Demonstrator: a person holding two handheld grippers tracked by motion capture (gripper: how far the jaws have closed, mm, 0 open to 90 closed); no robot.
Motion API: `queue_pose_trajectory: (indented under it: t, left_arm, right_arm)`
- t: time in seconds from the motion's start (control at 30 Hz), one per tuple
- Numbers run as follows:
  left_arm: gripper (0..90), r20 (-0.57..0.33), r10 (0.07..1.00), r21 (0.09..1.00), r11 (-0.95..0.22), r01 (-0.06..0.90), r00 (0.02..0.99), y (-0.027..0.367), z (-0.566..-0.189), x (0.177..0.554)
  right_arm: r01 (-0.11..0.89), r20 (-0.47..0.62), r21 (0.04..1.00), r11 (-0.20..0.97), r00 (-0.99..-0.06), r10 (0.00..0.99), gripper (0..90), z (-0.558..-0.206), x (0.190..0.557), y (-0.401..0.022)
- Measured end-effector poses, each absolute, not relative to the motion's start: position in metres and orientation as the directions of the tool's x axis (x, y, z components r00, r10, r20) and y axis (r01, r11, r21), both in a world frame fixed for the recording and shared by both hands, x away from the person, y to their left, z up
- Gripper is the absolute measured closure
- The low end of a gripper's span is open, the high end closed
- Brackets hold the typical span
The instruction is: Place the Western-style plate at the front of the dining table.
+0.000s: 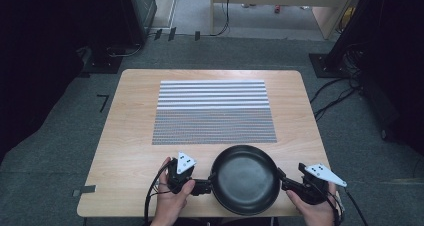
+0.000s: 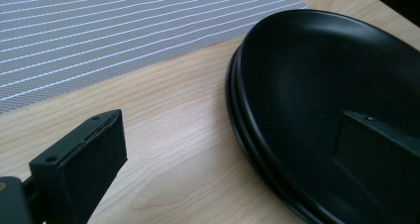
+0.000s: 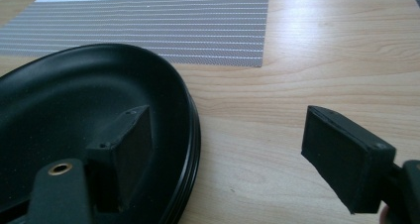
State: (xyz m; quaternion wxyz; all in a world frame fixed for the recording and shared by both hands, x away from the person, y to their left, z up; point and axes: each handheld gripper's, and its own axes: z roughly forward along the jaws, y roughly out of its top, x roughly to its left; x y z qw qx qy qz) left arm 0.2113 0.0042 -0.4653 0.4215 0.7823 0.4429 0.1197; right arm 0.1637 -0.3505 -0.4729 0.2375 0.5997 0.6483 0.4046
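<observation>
The counter (image 1: 130,136) is pale wood-grain with a smooth, faintly sheened finish. On it lies a woven-looking placemat (image 1: 214,111), grey mesh crossed by white stripes, matt and finely textured. The black plate (image 1: 245,178) has a smooth satin surface with a soft sheen, while each tool's jaws look like matt black plastic with slightly grainy faces.

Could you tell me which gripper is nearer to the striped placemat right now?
Left, narrowly. The left gripper straddles the black plates' left rim, below the striped placemat's left half; the right gripper straddles the right rim, just past the mat's right corner.
</observation>
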Motion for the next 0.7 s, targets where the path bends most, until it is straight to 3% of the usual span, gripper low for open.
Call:
queue_pose_trajectory:
  t: [0.17,0.23,0.33,0.43,0.47,0.6,0.7]
  left_arm:
    - [0.0,-0.211,0.776,0.766,-0.247,0.594,0.594,-0.003,-0.464,0.211]
    - [0.1,-0.217,0.77,0.765,-0.248,0.595,0.6,-0.006,-0.464,0.211]
    - [7.2,-0.207,0.78,0.763,-0.249,0.596,0.59,-0.011,-0.464,0.211]
    - [7.4,-0.227,0.767,0.756,-0.25,0.605,0.6,-0.017,-0.464,0.212]
    - [13.1,-0.227,0.767,0.756,-0.25,0.605,0.6,-0.017,-0.464,0.212]
    - [14.7,-0.234,0.757,0.751,-0.257,0.608,0.61,-0.022,-0.465,0.211]
    - [24.3,-0.24,0.749,0.747,-0.264,0.61,0.618,-0.025,-0.468,0.209]
  right_arm:
    - [0.604,0.184,0.796,-0.035,-0.187,0.965,22.5,-0.475,0.165,-0.347]
    - [0.608,0.18,0.794,-0.021,-0.202,0.963,27.6,-0.476,0.166,-0.345]
    - [0.594,0.163,0.804,0.008,-0.234,0.959,40.5,-0.477,0.164,-0.342]
    - [0.589,0.177,0.808,0.008,-0.256,0.95,49.9,-0.479,0.163,-0.339]
    - [0.589,0.177,0.808,0.008,-0.256,0.95,49.9,-0.479,0.163,-0.339]
    - [0.628,0.221,0.778,-0.016,-0.249,0.943,57.0,-0.481,0.163,-0.338]
    - [0.636,0.221,0.771,-0.022,-0.235,0.946,59.3,-0.481,0.162,-0.339]
